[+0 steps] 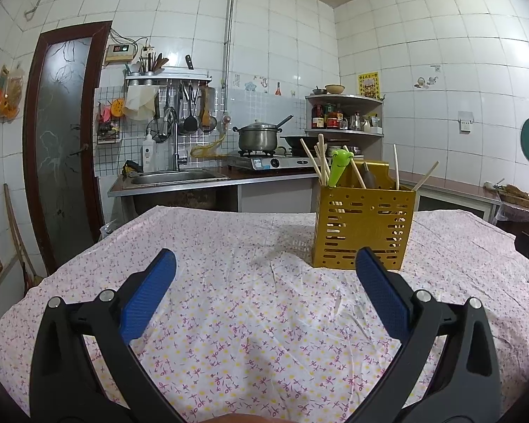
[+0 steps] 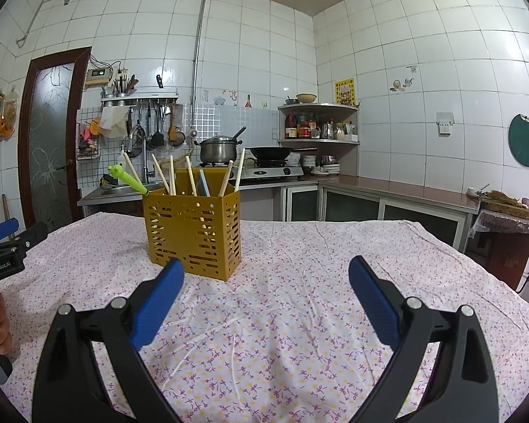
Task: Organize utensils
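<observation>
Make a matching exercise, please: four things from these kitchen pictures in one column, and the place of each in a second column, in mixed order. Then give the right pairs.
Things
1. yellow perforated metal utensil holder
2. steel cooking pot with lid
3. round dark green cutting board
4. green plastic animal-head utensil

Places
A. hanging on the white tiled wall
B. on the gas stove
C. standing on the floral tablecloth
D. leaning out of the holder

Pairs: 1-C, 2-B, 3-A, 4-D
</observation>
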`<state>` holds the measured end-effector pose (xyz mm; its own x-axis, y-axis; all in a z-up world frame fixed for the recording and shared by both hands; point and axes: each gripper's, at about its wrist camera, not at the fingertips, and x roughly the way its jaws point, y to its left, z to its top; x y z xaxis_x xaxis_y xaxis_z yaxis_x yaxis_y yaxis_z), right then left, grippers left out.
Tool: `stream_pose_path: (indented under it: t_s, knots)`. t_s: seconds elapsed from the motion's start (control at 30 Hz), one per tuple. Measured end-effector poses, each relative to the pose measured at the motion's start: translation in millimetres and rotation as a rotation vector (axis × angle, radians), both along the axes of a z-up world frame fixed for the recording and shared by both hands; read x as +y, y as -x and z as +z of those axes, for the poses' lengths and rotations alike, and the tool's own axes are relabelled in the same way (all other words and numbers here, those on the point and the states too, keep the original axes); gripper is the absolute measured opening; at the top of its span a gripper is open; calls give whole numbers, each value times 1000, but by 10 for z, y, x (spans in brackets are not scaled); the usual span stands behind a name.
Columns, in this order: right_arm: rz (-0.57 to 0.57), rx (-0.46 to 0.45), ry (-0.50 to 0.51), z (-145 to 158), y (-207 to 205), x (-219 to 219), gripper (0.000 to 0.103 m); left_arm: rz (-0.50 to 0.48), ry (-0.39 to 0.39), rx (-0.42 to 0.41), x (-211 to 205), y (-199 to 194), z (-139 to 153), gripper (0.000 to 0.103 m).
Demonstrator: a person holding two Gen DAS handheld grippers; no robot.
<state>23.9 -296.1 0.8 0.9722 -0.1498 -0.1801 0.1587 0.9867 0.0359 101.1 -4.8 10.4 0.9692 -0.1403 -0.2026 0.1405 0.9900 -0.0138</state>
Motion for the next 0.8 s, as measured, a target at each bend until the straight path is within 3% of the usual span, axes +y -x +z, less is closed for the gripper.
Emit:
stream_pose_path:
  t_s: [0.8]
  knots:
    - [2,2,3,-1,-18,7,92,-3,-5,-2,-12,-7,-28,98]
